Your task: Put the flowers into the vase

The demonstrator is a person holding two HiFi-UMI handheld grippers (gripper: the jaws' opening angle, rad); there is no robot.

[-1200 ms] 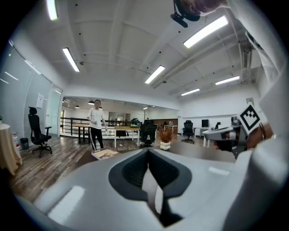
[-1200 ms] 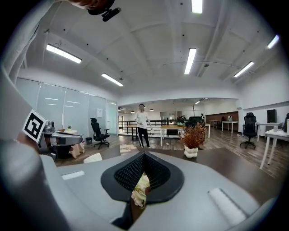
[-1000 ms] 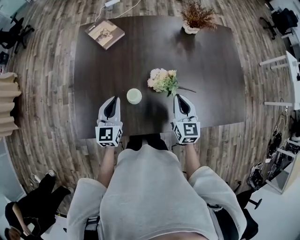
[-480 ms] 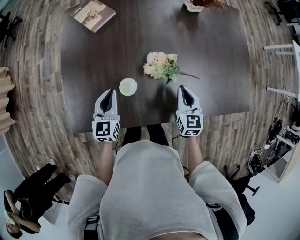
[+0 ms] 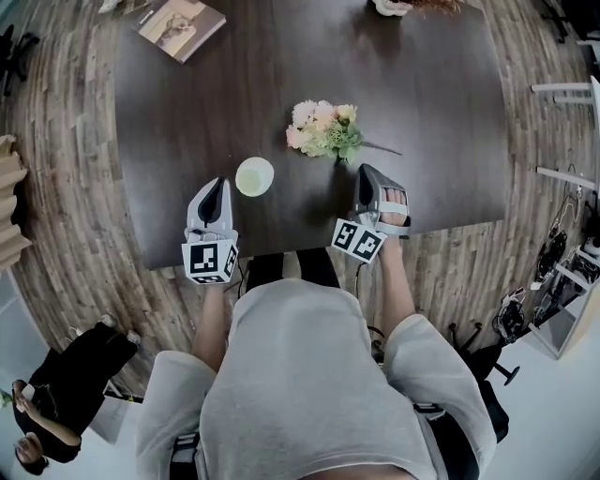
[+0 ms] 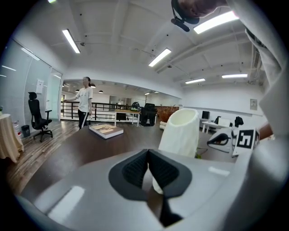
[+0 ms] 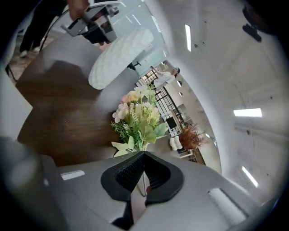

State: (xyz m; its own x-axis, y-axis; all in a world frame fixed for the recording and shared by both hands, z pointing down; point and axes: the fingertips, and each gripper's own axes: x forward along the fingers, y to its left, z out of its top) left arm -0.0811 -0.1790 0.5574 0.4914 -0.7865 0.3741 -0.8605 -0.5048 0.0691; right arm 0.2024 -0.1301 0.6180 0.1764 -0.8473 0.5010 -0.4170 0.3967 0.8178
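Note:
A bunch of pale pink and cream flowers (image 5: 322,130) with green leaves lies on the dark table (image 5: 187,122), its stem pointing right. A cream vase (image 5: 254,175) stands upright left of it. My left gripper (image 5: 217,184) is shut and empty, just left of the vase; in the left gripper view the vase (image 6: 179,133) rises close ahead. My right gripper (image 5: 362,172) is shut and empty, rolled onto its side, just below the flowers' stem. In the right gripper view the flowers (image 7: 137,115) lie right ahead of the jaws and the vase (image 7: 119,58) beyond.
A book (image 5: 176,24) lies at the table's far left corner and a dried plant in a white pot (image 5: 405,6) at the far edge. A person (image 6: 85,100) stands beyond the table. Another person (image 5: 56,403) is on the floor side at lower left.
Both grippers have come down toward the table. The right one has rolled onto its side, so its marker cube now tilts. The head view has shifted nearer the table.

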